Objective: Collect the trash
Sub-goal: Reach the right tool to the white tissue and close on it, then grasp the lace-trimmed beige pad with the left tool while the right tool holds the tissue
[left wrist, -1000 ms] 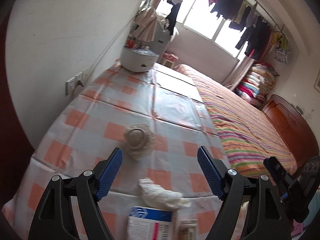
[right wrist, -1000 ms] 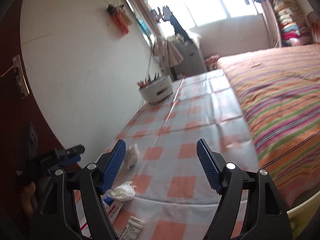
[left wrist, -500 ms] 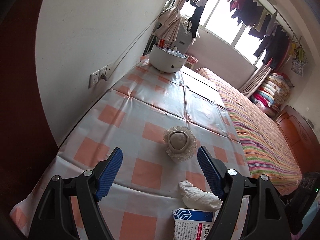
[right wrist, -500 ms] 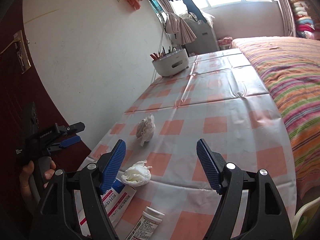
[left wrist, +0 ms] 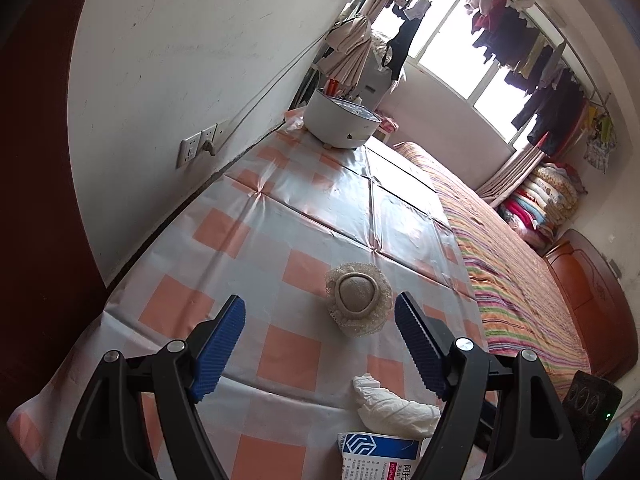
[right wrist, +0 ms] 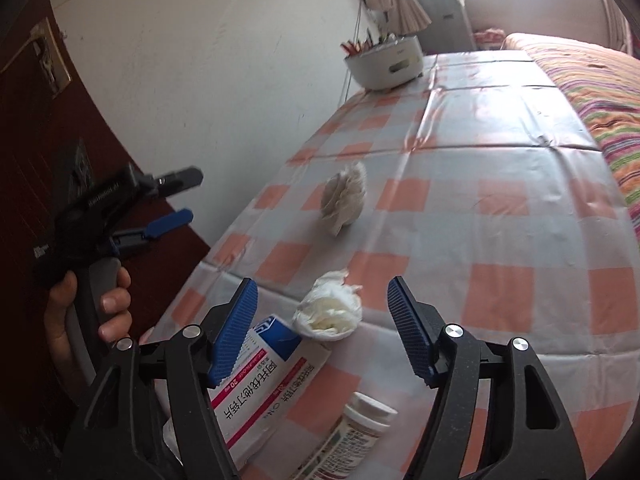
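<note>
A crumpled white tissue (right wrist: 330,312) lies near the front edge of the checked tablecloth (right wrist: 500,200), just ahead of my right gripper (right wrist: 322,286). Its jaws are closing, the tissue sits in line with the gap, and the pads do not touch it. A medicine box (right wrist: 260,372) and a small bottle (right wrist: 352,428) lie under that gripper. My left gripper (left wrist: 319,304) stands open over the cloth, holding nothing. In its view the tissue (left wrist: 394,408) and box (left wrist: 380,456) are at lower right. A person's hand holds the left gripper (right wrist: 180,198) at the table's left side.
A beige lace-edged round piece (left wrist: 359,298) rests mid-table. A white container (left wrist: 342,122) with red sticks stands at the far end by the wall. A striped bed (left wrist: 520,280) runs along the table's right side. A wall socket (left wrist: 196,146) is on the left.
My right gripper has dropped and come closer to the tissue, box and bottle, and its jaws have narrowed. The left gripper has shifted left, so the beige piece sits further right between its fingers.
</note>
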`<action>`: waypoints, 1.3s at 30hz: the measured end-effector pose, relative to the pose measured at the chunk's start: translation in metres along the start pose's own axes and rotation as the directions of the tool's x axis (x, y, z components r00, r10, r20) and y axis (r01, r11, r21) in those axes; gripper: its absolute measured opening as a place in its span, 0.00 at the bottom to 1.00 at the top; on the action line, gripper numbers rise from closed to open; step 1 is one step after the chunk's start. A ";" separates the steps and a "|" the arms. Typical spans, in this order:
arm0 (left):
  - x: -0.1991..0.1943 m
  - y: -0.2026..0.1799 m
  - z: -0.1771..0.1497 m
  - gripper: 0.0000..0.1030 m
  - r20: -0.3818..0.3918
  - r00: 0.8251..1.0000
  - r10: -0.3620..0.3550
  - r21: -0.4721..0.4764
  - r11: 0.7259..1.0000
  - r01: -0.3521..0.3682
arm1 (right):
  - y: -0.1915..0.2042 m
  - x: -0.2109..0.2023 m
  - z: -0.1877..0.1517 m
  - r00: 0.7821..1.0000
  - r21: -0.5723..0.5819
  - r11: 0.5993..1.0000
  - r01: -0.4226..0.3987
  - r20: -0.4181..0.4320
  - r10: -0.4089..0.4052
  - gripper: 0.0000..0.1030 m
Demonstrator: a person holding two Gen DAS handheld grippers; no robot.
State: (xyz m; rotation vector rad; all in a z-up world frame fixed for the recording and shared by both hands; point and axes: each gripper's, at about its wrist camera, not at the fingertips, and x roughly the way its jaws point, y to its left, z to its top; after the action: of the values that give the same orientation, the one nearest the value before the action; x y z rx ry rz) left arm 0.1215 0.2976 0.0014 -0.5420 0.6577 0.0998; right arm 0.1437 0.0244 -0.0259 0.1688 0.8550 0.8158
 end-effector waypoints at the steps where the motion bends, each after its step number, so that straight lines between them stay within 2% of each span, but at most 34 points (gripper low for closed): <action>1: 0.000 0.000 0.000 0.73 -0.002 1.000 0.001 0.003 1.000 -0.001 | 0.002 0.007 0.000 1.000 -0.006 1.000 0.004 -0.024 -0.004 0.61; 6: 0.003 0.001 -0.002 0.73 -0.016 1.000 0.000 0.002 1.000 0.000 | -0.004 0.032 0.001 0.994 0.015 1.000 0.013 -0.108 -0.011 0.59; 10: 0.005 0.000 -0.004 0.73 -0.027 1.000 -0.005 0.010 1.000 0.005 | -0.006 0.047 0.002 0.989 0.031 0.999 0.013 -0.150 -0.008 0.52; 13: 0.007 -0.001 -0.006 0.73 -0.041 0.999 -0.006 0.019 1.000 0.007 | -0.011 0.059 0.001 0.982 0.061 0.998 -0.009 -0.187 0.020 0.32; 14: 0.009 -0.002 -0.006 0.73 -0.046 0.999 -0.005 0.021 1.000 0.006 | -0.012 0.061 0.001 0.981 0.066 0.998 -0.008 -0.195 0.020 0.29; 16: 0.012 -0.004 -0.007 0.73 -0.055 0.998 -0.003 0.029 1.000 0.005 | -0.014 0.060 0.002 0.982 0.077 0.997 -0.015 -0.185 0.029 0.24; 19: 0.016 -0.010 -0.007 0.73 -0.058 0.998 0.006 0.052 0.999 -0.003 | -0.016 0.049 0.008 0.988 0.089 0.996 -0.022 -0.151 0.036 0.23; 23: 0.030 -0.023 -0.002 0.73 -0.062 0.998 0.022 0.086 0.996 -0.017 | -0.031 0.016 0.020 0.999 0.132 0.991 -0.029 -0.041 0.035 0.23; 26: 0.049 -0.039 0.000 0.73 -0.076 0.996 0.042 0.131 0.991 -0.032 | -0.042 -0.003 0.024 1.000 0.153 0.988 -0.022 0.006 0.021 0.23; 28: 0.063 -0.051 -0.002 0.73 -0.084 0.994 0.074 0.188 0.980 -0.057 | -0.050 -0.018 0.025 0.999 0.173 0.985 -0.026 0.040 0.019 0.23; 32: 0.092 -0.075 -0.013 0.73 -0.082 0.983 0.164 0.308 0.942 -0.131 | -0.060 -0.033 0.021 0.997 0.185 0.983 -0.020 0.078 0.006 0.23; 39: 0.121 -0.094 -0.014 0.73 -0.103 0.968 0.228 0.386 0.906 -0.172 | -0.061 -0.040 0.010 0.994 0.182 0.983 -0.008 0.104 -0.011 0.23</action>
State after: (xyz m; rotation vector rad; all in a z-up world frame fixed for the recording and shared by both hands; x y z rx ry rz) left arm 0.2331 0.1998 -0.0390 -0.1102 0.8528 0.1253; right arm 0.1707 -0.0446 -0.0218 0.3695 0.8299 0.7208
